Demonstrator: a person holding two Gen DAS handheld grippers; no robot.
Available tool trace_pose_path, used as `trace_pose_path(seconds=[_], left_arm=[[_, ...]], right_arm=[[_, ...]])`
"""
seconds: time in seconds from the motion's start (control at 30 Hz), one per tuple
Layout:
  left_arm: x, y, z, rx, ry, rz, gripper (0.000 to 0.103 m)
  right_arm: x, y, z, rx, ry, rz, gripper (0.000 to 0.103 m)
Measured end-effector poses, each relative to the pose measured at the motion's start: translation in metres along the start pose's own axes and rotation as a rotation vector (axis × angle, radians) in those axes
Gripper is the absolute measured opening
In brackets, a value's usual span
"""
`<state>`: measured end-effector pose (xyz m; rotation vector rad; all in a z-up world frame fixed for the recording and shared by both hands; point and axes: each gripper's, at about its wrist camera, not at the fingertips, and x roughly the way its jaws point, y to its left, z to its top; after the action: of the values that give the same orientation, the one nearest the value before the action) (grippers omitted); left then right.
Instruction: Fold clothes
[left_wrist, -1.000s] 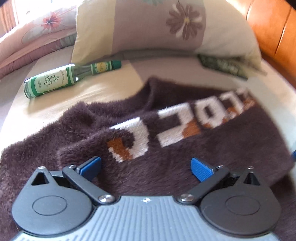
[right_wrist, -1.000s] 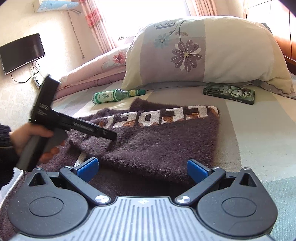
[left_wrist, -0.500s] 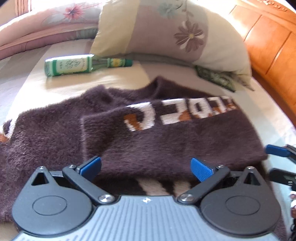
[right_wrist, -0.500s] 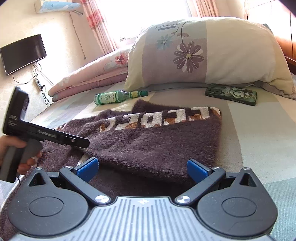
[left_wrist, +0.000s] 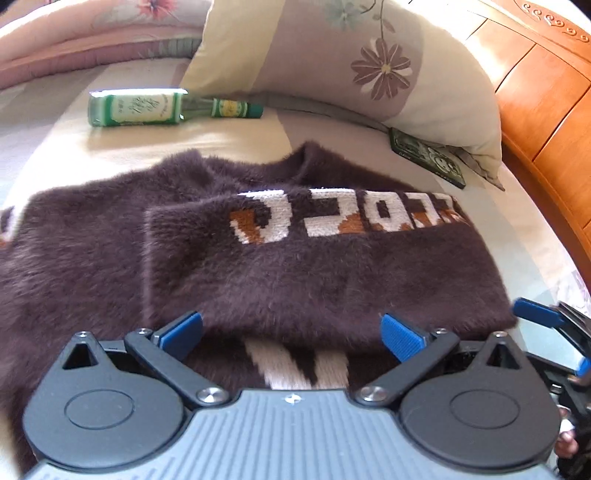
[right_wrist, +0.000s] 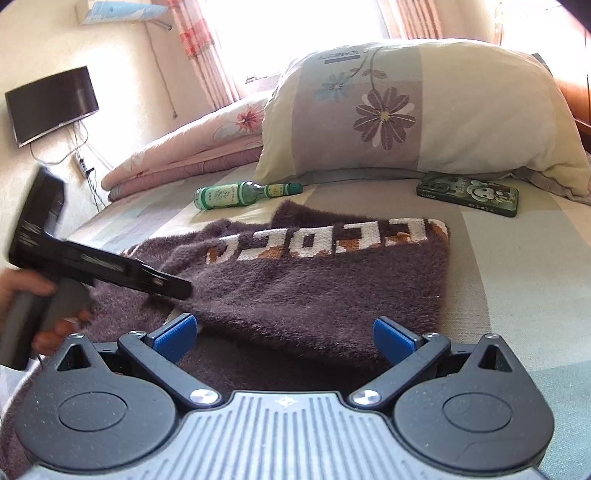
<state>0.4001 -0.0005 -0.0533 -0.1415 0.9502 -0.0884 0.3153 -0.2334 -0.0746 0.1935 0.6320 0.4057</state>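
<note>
A fuzzy dark brown sweater (left_wrist: 295, 266) with white and orange letters lies on the bed, its right part folded over the rest; it also shows in the right wrist view (right_wrist: 314, 280). My left gripper (left_wrist: 291, 332) is open and empty at the near edge of the folded layer. In the right wrist view the left gripper (right_wrist: 184, 290) shows from the side, low over the sweater's left part. My right gripper (right_wrist: 284, 336) is open and empty at the near edge of the fold; its blue fingertips (left_wrist: 535, 314) show at the right of the left wrist view.
A green glass bottle (right_wrist: 236, 194) lies beyond the sweater. A phone in a green case (right_wrist: 469, 192) lies beside a flowered pillow (right_wrist: 406, 110). A folded pink quilt (right_wrist: 177, 155) lies at the back left. A wooden headboard (left_wrist: 546, 110) stands on the right.
My left gripper has pulled back toward the sweater's near edge and turned right, so a striped under-layer and the right gripper's tips come into view. The right gripper has barely moved.
</note>
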Motion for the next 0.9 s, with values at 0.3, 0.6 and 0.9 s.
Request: trace_pose_path(seconds=[0.3, 0.6, 0.9], left_arm=[[-0.085, -0.003, -0.052, 0.133, -0.083, 0.078, 0.102], [-0.066, 0.026, -0.083, 0.1, -0.067, 0.128, 0.102], [-0.078, 0.058, -0.093, 0.035, -0.139, 0.093, 0.102]], right_arm=[[0.015, 0.099, -0.029, -0.269, 0.074, -0.083, 0.103], [0.023, 0.153, -0.062, -0.431, 0.199, -0.137, 0.103], [0.057, 0.111, 0.006, -0.236, 0.013, -0.359, 0.103]])
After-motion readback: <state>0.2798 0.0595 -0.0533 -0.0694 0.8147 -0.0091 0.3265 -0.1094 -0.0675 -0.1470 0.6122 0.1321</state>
